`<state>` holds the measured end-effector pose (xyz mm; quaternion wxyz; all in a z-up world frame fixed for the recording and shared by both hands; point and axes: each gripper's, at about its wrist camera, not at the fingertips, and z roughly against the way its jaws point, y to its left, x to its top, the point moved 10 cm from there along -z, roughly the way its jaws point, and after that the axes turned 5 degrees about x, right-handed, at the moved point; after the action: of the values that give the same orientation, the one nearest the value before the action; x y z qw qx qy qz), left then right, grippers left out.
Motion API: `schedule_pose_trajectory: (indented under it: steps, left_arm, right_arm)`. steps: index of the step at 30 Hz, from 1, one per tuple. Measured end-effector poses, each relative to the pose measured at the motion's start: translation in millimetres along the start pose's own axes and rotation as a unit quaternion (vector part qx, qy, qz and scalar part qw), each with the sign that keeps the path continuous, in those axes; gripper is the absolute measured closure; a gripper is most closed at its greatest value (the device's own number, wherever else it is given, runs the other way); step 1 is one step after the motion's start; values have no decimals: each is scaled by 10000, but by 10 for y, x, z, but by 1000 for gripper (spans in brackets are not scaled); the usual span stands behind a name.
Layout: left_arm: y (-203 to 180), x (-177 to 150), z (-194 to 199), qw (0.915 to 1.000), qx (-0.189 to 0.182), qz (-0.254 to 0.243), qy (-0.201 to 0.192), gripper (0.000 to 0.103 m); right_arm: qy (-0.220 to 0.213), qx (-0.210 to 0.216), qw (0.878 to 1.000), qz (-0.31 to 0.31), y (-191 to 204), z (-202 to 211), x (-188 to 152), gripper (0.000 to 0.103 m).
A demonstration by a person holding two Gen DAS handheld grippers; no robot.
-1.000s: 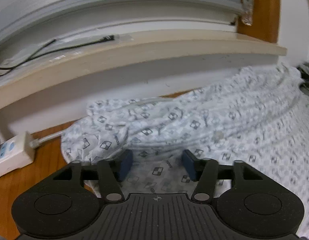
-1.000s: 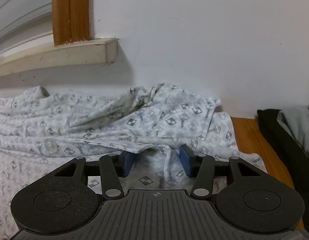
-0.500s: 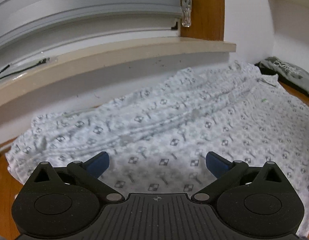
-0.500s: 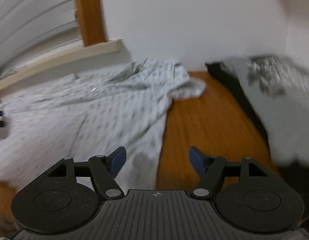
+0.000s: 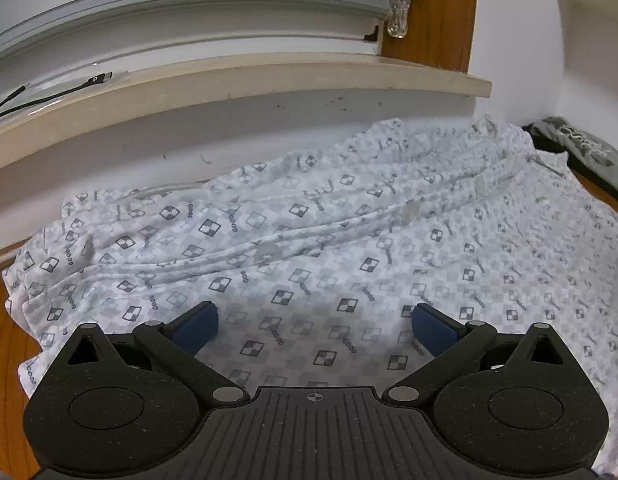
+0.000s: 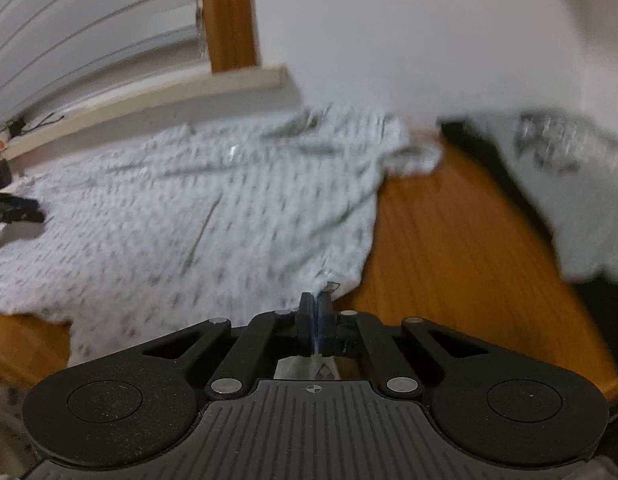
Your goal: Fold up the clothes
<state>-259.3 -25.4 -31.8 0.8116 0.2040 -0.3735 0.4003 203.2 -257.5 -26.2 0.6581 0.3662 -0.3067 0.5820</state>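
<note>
A white button-up shirt (image 5: pixel 349 248) with a small black checker print lies spread on the wooden table, its button placket running across the middle. My left gripper (image 5: pixel 315 326) hovers over the shirt's near part, jaws wide open, nothing between them. In the blurred right wrist view the same shirt (image 6: pixel 213 216) covers the left half. My right gripper (image 6: pixel 316 314) is shut at the shirt's near right hem corner. White cloth shows at the fingertips and under the pads, so it pinches that corner.
A beige window sill (image 5: pixel 237 84) with a black cable (image 5: pixel 49 94) runs behind the shirt, below closed blinds. A grey and black garment (image 6: pixel 561 184) lies at the right on the bare wooden table (image 6: pixel 449 256). Its edge (image 5: pixel 581 148) shows far right.
My left gripper opened wide and moved right along the shirt. My right gripper swung back from the shirt's far bunched part to its near right corner and shut there.
</note>
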Motion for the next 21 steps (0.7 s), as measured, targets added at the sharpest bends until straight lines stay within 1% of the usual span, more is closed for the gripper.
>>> schedule_pose_trajectory:
  steps: [5,8,10,11,12,15,16,17,19,20,21]
  left_arm:
    - [-7,-26,-9,9999,79,-106,25,0]
    - [-16,-30,-14,9998,114,-164,39,0]
    - [-14,-31,-15,9998,113,-168,40,0]
    - [-14,-32,-15,9998,113,-169,41,0]
    - [-13,-32,-16,9998,112,-171,41,0]
    - [-16,-30,-18,9998,116,-179,41,0]
    - [-18,-30,-17,9998,118,-180,42,0]
    - [-21,-29,-16,9998,121,-181,42,0]
    - [-26,-30,-13,9998,123,-177,43,0]
    - [-30,-30,-13,9998,122,-177,42,0]
    - [-30,-30,-13,9998,121,-176,43,0]
  right_arm:
    - [-555,-32,9983,160,54,-60,561,101]
    - [-790,40,9961,385,208,-267,953,101]
    - [-823,63,9944,666,352,-493,1148,101]
    - [-804,57,9934,811,412,-624,1213,101]
    - [-695,33,9933,918,451,-779,1221,101]
    - [-204,-16,9950,973,467,-1173,1069,99]
    - [-99,-20,9952,969,455,-1219,991,98]
    - [-28,-8,9956,941,442,-1242,920,93]
    - [-70,52,9967,807,391,-1082,798,81]
    - [-92,65,9971,757,360,-978,735,68]
    - [-114,79,9974,706,330,-875,672,59]
